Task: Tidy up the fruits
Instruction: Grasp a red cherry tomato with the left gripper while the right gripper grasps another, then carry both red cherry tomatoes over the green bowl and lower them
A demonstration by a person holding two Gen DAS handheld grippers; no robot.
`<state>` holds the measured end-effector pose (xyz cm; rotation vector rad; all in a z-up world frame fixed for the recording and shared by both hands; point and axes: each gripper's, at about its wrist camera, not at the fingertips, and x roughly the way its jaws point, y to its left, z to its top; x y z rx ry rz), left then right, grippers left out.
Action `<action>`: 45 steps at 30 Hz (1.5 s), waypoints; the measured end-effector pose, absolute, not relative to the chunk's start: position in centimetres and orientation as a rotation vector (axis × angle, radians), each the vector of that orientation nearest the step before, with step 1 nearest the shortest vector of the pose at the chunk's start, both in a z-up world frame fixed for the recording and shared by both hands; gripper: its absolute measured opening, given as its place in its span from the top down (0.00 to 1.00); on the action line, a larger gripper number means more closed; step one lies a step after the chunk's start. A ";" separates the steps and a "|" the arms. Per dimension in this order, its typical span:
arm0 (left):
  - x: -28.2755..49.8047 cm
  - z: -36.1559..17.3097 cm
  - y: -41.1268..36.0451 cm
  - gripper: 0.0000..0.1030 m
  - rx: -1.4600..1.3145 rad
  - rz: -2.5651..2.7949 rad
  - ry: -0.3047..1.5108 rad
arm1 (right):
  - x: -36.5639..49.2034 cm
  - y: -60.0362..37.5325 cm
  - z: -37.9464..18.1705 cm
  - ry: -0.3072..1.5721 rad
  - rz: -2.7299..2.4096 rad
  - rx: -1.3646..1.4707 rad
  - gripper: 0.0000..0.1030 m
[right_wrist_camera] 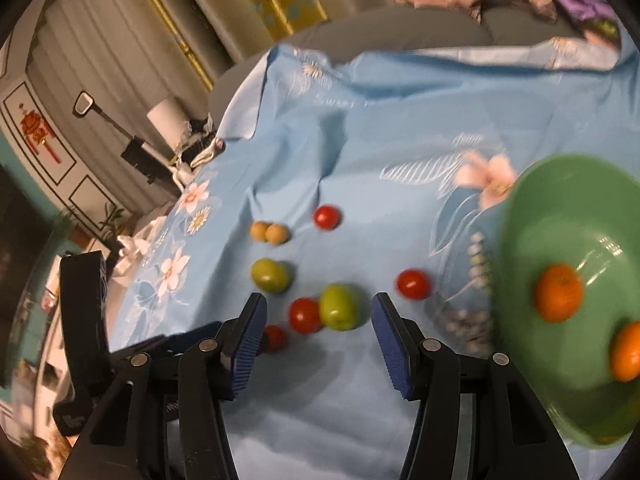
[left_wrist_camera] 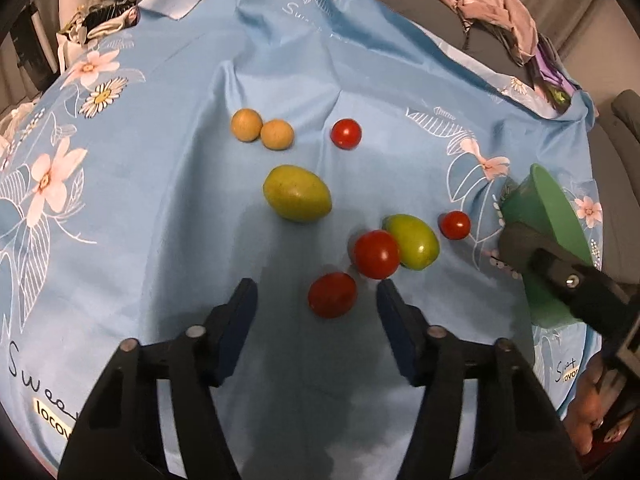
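Fruit lies loose on a blue flowered cloth [left_wrist_camera: 160,208]: several red tomatoes, two green fruits [left_wrist_camera: 297,198] [left_wrist_camera: 414,241] and two small tan fruits [left_wrist_camera: 262,130]. My left gripper [left_wrist_camera: 316,292] is open and empty, with the nearest tomato [left_wrist_camera: 332,294] between its fingertips. My right gripper [right_wrist_camera: 318,312] is open and empty above the cloth, near a tomato [right_wrist_camera: 305,315] and a green fruit [right_wrist_camera: 340,306]. A green bowl [right_wrist_camera: 532,216] at the right holds two oranges [right_wrist_camera: 558,293] [right_wrist_camera: 626,351]. In the left wrist view the bowl [left_wrist_camera: 556,216] sits behind the right gripper's body.
Crumpled pink and purple clothes [left_wrist_camera: 504,20] lie on a grey sofa beyond the cloth's far edge. Cluttered items [left_wrist_camera: 100,16] sit at the far left. A black device [right_wrist_camera: 86,320] stands at the left of the right wrist view.
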<state>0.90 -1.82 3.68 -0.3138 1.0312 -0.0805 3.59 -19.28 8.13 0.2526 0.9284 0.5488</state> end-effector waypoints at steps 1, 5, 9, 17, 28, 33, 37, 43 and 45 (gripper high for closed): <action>1.0 3.4 -1.7 0.52 -0.336 -0.095 1.039 | 3.8 -18.9 7.8 0.946 0.550 0.265 0.47; 1.4 2.5 -1.4 0.65 -0.380 -0.112 1.087 | 4.4 -17.4 6.0 1.060 0.583 0.358 0.57; 1.5 2.5 -1.1 0.74 -0.395 -0.103 1.094 | 4.6 -16.6 5.0 1.105 0.569 0.396 0.57; 1.4 2.9 -0.3 0.74 -0.401 -0.076 1.063 | 5.5 -13.9 4.9 1.085 0.465 0.230 0.57; 1.4 3.7 1.9 0.74 -0.363 0.054 1.010 | 7.4 -12.1 3.4 1.117 0.371 0.097 0.57; 1.2 4.2 2.1 0.74 -0.318 0.103 0.983 | 7.2 -11.3 2.8 1.087 0.367 0.019 0.57; 1.0 4.4 1.9 0.74 -0.312 0.087 0.965 | 6.8 -11.1 2.7 1.061 0.351 -0.026 0.67; 0.7 4.8 1.5 0.74 -0.304 0.076 0.944 | 6.2 -11.8 3.1 1.077 0.418 0.048 0.67; 0.4 5.3 1.3 0.74 -0.319 0.054 0.938 | 5.7 -12.2 3.5 1.067 0.434 0.062 0.67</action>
